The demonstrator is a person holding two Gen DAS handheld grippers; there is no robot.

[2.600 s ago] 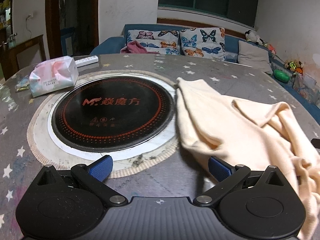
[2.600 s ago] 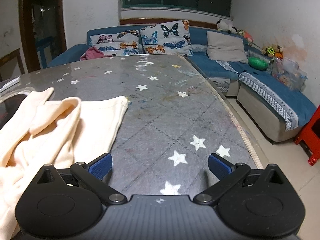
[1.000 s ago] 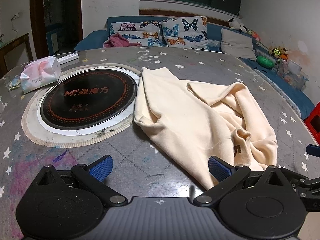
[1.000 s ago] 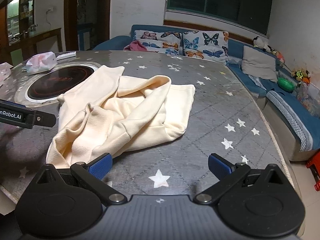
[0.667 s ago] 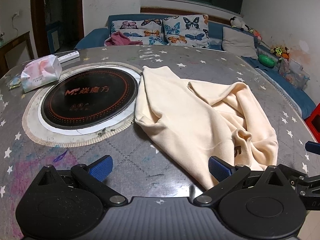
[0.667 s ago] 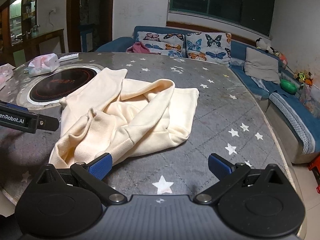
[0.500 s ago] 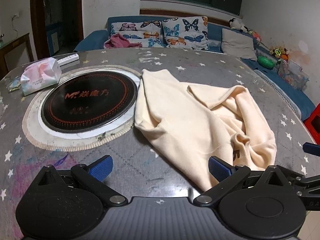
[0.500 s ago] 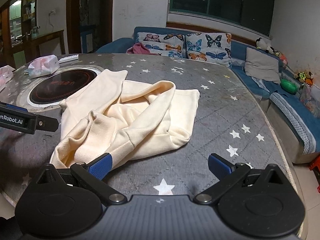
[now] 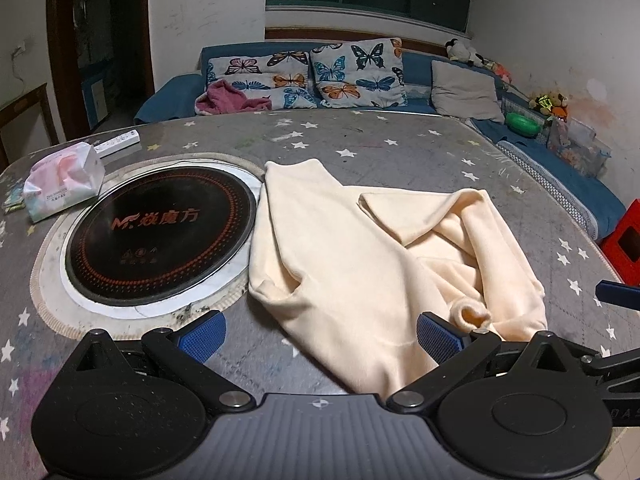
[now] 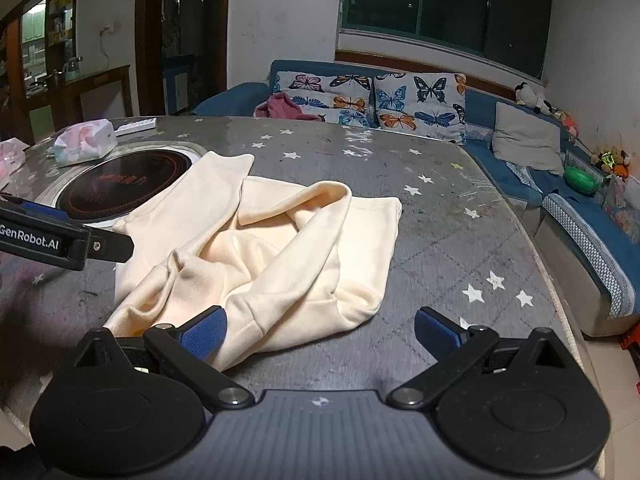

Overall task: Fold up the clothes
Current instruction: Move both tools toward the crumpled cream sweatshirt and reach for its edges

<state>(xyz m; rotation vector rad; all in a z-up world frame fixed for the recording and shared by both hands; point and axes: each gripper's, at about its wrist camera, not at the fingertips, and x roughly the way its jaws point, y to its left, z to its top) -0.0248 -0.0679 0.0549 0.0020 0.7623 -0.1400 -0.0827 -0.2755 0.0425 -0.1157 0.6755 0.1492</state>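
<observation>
A cream sweatshirt (image 9: 352, 264) lies crumpled on the grey star-printed table (image 9: 380, 140), beside the round black cooktop (image 9: 160, 232). In the right wrist view the same sweatshirt (image 10: 280, 252) shows a sleeve folded across its body. My left gripper (image 9: 320, 338) is open just above the garment's near hem, nothing between its blue pads. My right gripper (image 10: 318, 332) is open too, hovering over the sweatshirt's near right corner. The left gripper's body (image 10: 52, 236) shows at the left edge of the right wrist view.
A tissue pack (image 9: 64, 180) and a white remote (image 9: 120, 142) lie left of the cooktop. A blue sofa (image 9: 360, 76) with butterfly cushions stands behind the table. The table's right edge (image 10: 560, 300) drops to the floor; a red stool (image 9: 624, 240) stands there.
Both grippers pulled back from close over the table, then crept slightly forward and lower towards the sweatshirt's near edge. The garment has not moved. Both stay open.
</observation>
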